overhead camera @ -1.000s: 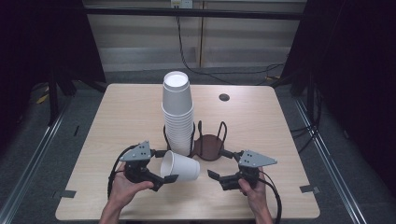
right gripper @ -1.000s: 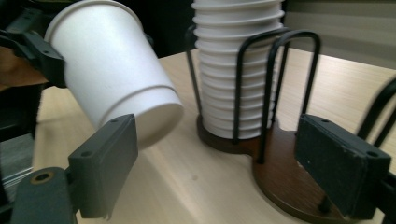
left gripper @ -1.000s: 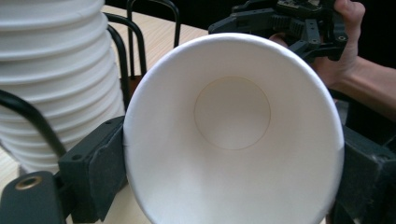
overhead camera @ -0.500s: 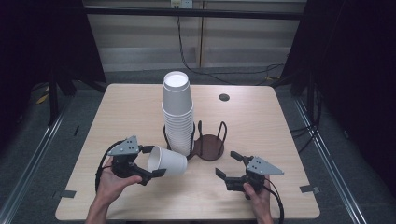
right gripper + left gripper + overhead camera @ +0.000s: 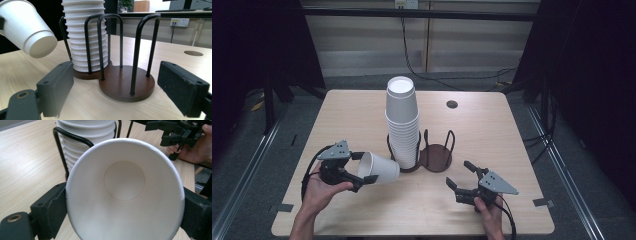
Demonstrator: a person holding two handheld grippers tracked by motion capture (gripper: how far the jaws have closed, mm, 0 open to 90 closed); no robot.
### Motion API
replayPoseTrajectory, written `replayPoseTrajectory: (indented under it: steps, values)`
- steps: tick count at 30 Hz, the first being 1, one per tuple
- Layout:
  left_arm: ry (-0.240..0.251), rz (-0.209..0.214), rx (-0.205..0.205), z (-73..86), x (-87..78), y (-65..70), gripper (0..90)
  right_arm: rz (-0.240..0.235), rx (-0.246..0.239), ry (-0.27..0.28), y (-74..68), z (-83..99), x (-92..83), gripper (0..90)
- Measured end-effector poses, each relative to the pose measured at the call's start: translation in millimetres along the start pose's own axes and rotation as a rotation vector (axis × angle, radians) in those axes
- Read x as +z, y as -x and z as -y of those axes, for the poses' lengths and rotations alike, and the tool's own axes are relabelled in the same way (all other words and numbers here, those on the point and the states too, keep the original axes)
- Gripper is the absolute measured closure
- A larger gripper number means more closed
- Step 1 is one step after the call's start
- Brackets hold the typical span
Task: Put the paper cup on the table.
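Two grippers work over a light wooden table (image 5: 342, 115), one in each of the person's hands. Seen from above, the left gripper (image 5: 357, 167) sits at about eight o'clock from the table's centre and has its jaws closed on the rim of a single white paper cup (image 5: 378, 168), which lies on its side in the air with its open mouth toward the gripper and its base pointing to three o'clock, toward the holder. In the left gripper view the cup (image 5: 124, 192) is seen mouth-on, its round inner bottom plain in the middle, with a black jaw pressed against the wall at nine o'clock and another at three o'clock. The cup's base lies just beside the tall stack of white cups (image 5: 402, 125), though whether the two touch cannot be told. That stack stands upright in the left ring of a dark wooden cup holder (image 5: 437, 156) with black wire hoops; the holder's right ring is bare wood. The right gripper (image 5: 461, 181) rests at about five o'clock from the table's centre, well apart from the holder, its jaws spread wide with nothing between them. In the right gripper view those jaws frame the holder (image 5: 126, 82) dead ahead, the stack (image 5: 85, 37) at eleven o'clock and the held cup (image 5: 28, 27) tilted at ten o'clock. A small round hole (image 5: 452, 104) in the tabletop lies at one o'clock.
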State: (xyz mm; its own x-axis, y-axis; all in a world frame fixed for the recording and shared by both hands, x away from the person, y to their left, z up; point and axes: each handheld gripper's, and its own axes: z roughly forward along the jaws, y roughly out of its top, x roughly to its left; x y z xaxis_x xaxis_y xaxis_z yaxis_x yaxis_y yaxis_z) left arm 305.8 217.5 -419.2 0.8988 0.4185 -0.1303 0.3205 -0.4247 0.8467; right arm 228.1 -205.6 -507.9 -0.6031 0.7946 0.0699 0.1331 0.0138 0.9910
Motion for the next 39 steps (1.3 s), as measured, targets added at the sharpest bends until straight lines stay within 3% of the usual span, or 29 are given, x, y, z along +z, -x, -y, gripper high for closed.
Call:
replayPoseTrajectory:
  steps: [5,10,11,13,15,20,28,32,33,36,37,39]
  values:
    - [-0.059,-0.039,-0.009,-6.3,-0.9,-7.3,9.6,-0.006,-0.012,0.028,-0.6,1.1,-1.9,12.9]
    - [-0.079,-0.061,-0.014,-6.5,-3.8,-14.3,9.4,-0.011,-0.008,0.078,0.0,3.2,-6.5,12.9]
    - [-0.08,-0.066,-0.021,-6.5,-3.8,-16.0,9.4,-0.016,-0.038,0.082,-2.3,3.6,-6.8,12.9]
    - [-0.125,-0.097,-0.016,-8.4,-3.3,-21.8,9.2,-0.008,-0.027,0.101,-1.6,4.3,-8.4,12.9]
    - [-0.136,-0.108,-0.02,-10.0,-3.8,-25.8,9.2,-0.012,-0.039,0.106,-2.2,4.6,-8.9,13.1]
    - [-0.166,-0.149,-0.009,-14.6,-8.4,-35.1,9.1,-0.013,-0.045,0.109,-2.4,4.8,-9.0,13.2]
    - [-0.193,-0.185,-0.038,-19.9,-12.9,-53.3,9.2,-0.013,-0.045,0.111,-2.6,4.9,-9.3,13.1]
    - [-0.256,-0.196,-0.036,-27.7,-5.3,-55.5,9.2,-0.012,-0.044,0.11,-2.6,4.9,-9.2,13.3]
    - [-0.265,-0.22,-0.029,-29.5,-3.6,-57.3,9.2,-0.012,-0.044,0.109,-2.5,4.9,-9.2,13.3]
    - [-0.283,-0.21,-0.039,-33.5,-0.2,-60.8,9.2,-0.012,-0.045,0.109,-2.4,4.8,-9.1,13.6]
    - [-0.325,-0.22,-0.022,-36.6,5.4,-61.3,9.1,-0.013,-0.045,0.109,-2.4,4.8,-9.1,13.7]
    - [-0.33,-0.226,-0.039,-37.4,8.2,-61.3,8.9,-0.015,-0.045,0.109,-2.4,4.8,-9.1,13.7]
